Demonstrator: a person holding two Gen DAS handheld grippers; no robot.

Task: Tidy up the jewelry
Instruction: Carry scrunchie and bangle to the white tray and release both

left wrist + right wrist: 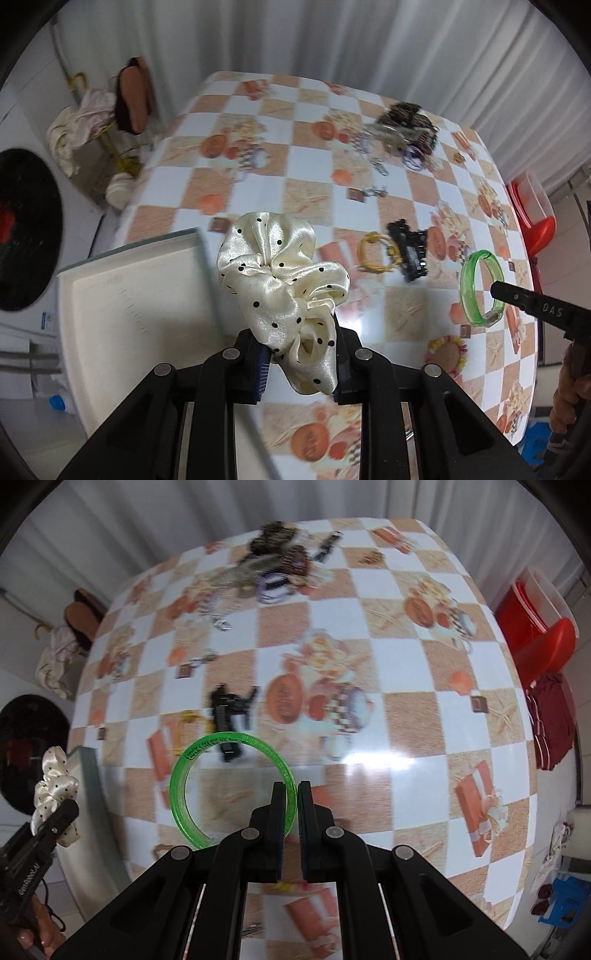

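Observation:
My left gripper [297, 363] is shut on a cream satin scrunchie with black dots [280, 280], lifted off the table beside a white box [129, 295] at the left. That scrunchie [55, 786] also shows at the left edge of the right wrist view. My right gripper [291, 812] is shut on a clear green bangle [192, 771], held above the checkered tablecloth [369, 672]. In the left wrist view the bangle [469, 284] hangs from the right gripper's tip [498, 291]. A black hair claw [408, 247] and yellow hair ties [376, 251] lie on the table.
A heap of mixed jewelry and hair accessories [402, 133] lies at the table's far side, with loose chains [380, 166] near it. A beaded ring [445, 350] sits near the right edge. A red chair [535, 635] stands right of the table, clothes and a bag [110, 110] to the left.

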